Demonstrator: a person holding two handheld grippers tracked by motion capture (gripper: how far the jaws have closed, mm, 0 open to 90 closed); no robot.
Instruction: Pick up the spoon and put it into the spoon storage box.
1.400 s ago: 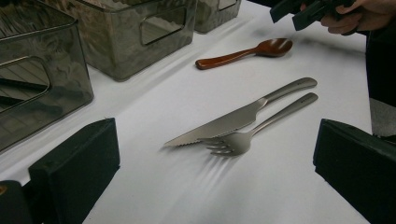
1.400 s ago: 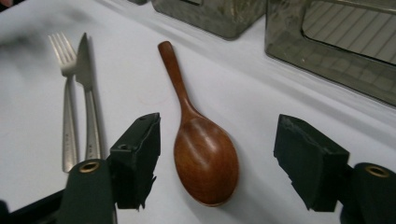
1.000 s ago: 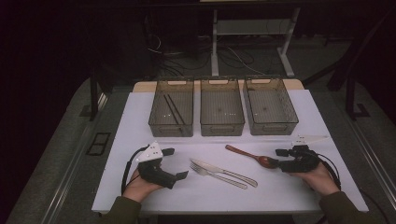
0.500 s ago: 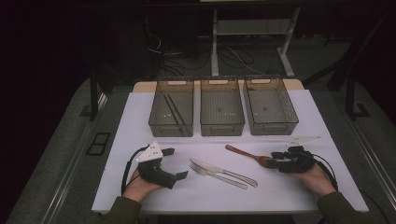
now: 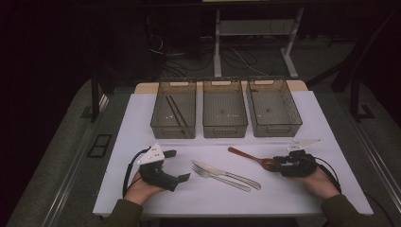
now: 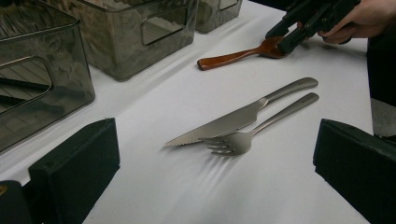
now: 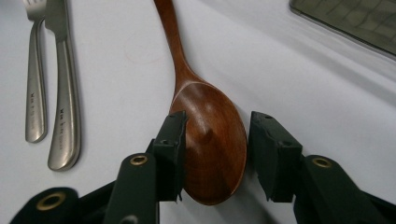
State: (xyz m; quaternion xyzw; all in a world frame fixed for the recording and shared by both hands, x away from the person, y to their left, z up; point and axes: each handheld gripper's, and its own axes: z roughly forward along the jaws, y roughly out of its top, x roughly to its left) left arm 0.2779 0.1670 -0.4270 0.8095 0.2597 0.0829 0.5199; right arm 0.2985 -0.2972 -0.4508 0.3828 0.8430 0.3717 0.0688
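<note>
A brown wooden spoon (image 7: pixel 212 135) lies on the white mat, handle pointing away to the upper left (image 5: pixel 250 157). My right gripper (image 7: pixel 219 133) straddles its bowl. Its jaws have just been closing: the left pad touches the bowl's edge and a thin gap shows at the right pad. In the high view that gripper (image 5: pixel 280 163) rests at the right of the mat. My left gripper (image 5: pixel 178 165) sits at the front left, open wide with nothing between its pads (image 6: pixel 74 163). A steel knife (image 6: pixel 233 121) and fork (image 6: pixel 266 121) lie side by side ahead of it.
Three smoky clear bins stand in a row at the back: the left bin (image 5: pixel 173 128) holds black chopsticks (image 5: pixel 174 111), and the middle bin (image 5: pixel 225 127) and the right bin (image 5: pixel 274 126) look bare. The mat's front edge (image 5: pixel 227 212) is near the forearms.
My right gripper has edged left over the spoon's bowl and its jaws stand narrower. The left gripper, knife and fork have not moved.
</note>
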